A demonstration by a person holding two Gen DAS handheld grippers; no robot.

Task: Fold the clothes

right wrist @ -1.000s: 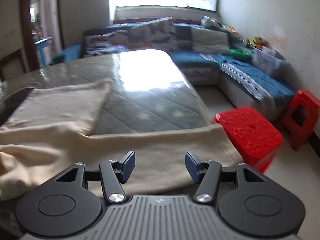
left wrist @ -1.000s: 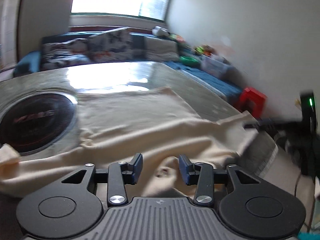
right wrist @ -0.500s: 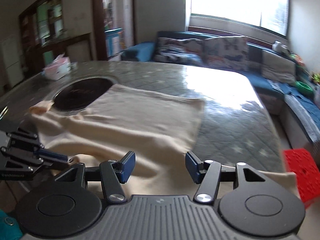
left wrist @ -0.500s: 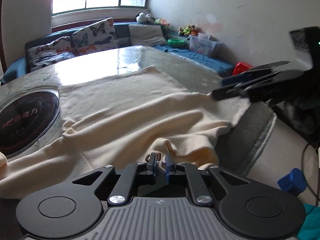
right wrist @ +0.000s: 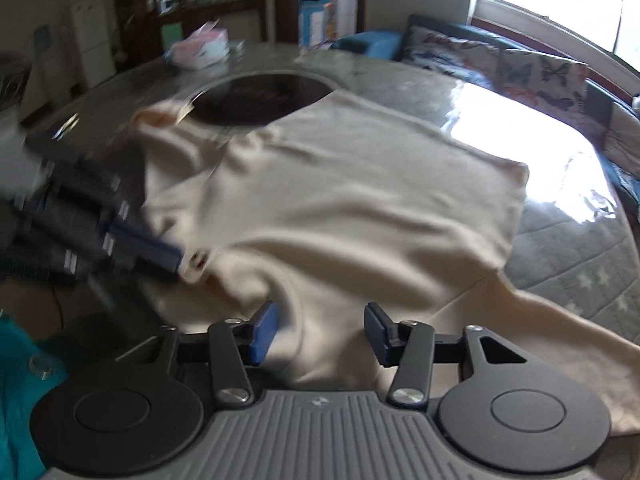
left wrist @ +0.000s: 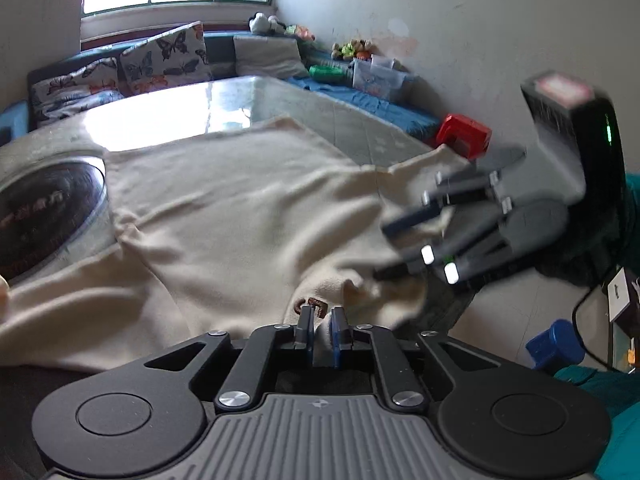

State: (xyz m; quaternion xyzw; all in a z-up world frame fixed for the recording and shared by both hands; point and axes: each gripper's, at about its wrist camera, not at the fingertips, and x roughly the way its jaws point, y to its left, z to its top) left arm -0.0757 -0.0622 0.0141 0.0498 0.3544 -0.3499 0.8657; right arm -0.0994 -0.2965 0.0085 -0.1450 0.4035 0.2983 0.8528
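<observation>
A cream long-sleeved shirt (left wrist: 248, 216) lies spread on the grey quilted table, back up, with its collar at the near edge. It also shows in the right wrist view (right wrist: 360, 208). My left gripper (left wrist: 321, 322) is shut on the shirt's collar by the brown label. It shows blurred at the left of the right wrist view (right wrist: 176, 258). My right gripper (right wrist: 320, 330) is open just over the shirt's near shoulder, fabric between its fingers. It appears blurred at the right of the left wrist view (left wrist: 384, 250).
A round black inset plate (right wrist: 260, 98) sits in the table under the far sleeve. A tissue box (right wrist: 200, 48) stands at the far table edge. A red stool (left wrist: 464, 134) and a sofa with cushions (left wrist: 160, 60) lie beyond the table.
My left gripper closed on the collar and still holds it. My right gripper swung left from the hanging sleeve towards the collar area, staying open.
</observation>
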